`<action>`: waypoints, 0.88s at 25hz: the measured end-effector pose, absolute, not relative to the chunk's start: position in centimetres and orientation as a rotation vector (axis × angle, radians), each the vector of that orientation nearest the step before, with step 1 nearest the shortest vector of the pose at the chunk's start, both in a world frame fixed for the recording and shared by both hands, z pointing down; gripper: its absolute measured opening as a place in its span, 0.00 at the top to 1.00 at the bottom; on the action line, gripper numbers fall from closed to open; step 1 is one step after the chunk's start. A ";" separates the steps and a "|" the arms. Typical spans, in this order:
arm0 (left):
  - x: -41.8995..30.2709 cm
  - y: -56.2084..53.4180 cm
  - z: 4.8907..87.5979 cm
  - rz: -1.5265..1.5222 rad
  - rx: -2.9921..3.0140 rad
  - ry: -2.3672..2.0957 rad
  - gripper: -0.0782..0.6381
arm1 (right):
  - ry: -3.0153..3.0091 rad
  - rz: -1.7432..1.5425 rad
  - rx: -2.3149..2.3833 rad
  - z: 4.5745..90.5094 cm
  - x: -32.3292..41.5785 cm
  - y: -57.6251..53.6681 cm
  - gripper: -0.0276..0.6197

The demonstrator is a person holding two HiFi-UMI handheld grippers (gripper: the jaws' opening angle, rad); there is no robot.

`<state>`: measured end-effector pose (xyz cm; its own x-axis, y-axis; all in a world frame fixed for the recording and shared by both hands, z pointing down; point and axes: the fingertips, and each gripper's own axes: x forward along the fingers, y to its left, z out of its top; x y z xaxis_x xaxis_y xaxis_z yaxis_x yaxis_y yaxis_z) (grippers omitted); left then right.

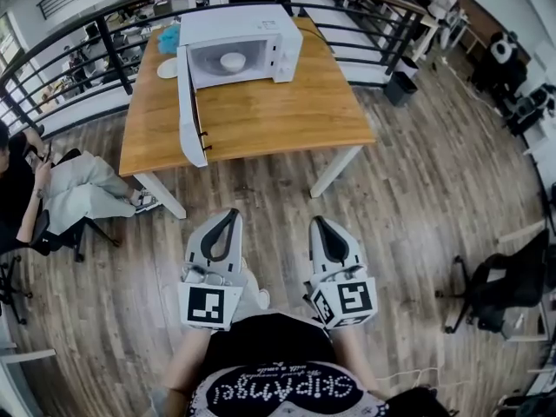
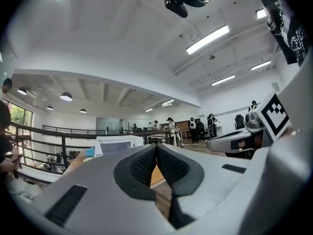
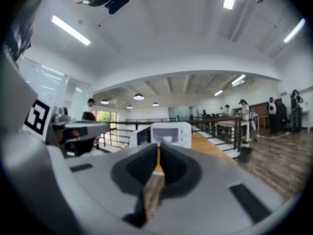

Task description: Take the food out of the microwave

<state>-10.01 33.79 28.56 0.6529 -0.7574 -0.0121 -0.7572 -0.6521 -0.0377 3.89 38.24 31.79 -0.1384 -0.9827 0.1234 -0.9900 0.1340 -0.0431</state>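
The wooden worktop (image 1: 261, 120) backs onto a curved black railing (image 1: 130, 7), and its near and right edges face open plank floor (image 1: 417, 198). On its far half stands the white microwave (image 1: 261, 26) with its door (image 1: 189, 111) swung out toward the near edge; a white bowl (image 1: 232, 60) sits inside. The left gripper (image 1: 230, 215) and right gripper (image 1: 319, 222) hang over the floor, well short of the worktop, jaws pressed together and empty. A seated person (image 1: 69, 189) flanks the left, an office chair (image 1: 504, 289) the right. White shirt lettering is not legible.
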 end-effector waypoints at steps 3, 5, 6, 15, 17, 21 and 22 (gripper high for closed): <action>-9.3 32.9 28.7 -0.005 -2.828 1.286 0.84 | -2.303 0.194 2.024 32.2 4.6 37.4 0.90; -8.8 31.8 28.8 -0.001 -2.831 1.278 0.84 | -2.285 0.202 2.040 32.6 5.2 36.4 0.90; -8.5 31.0 29.0 0.002 -2.831 1.271 0.84 | -2.275 0.208 2.049 32.9 5.6 35.8 0.90; -6.6 24.1 29.2 -0.025 -2.873 1.254 0.84 | -2.240 0.261 2.072 33.1 7.5 29.5 0.90; -6.1 22.1 28.5 -0.027 -2.873 1.227 0.84 | -2.239 0.251 2.077 32.4 7.8 27.5 0.90; -5.6 18.3 27.4 -0.003 -2.881 1.203 0.84 | -2.233 0.245 2.080 31.9 7.8 23.6 0.90; -5.6 17.4 27.3 0.004 -2.883 1.205 0.84 | -2.234 0.242 2.077 31.9 7.7 22.7 0.90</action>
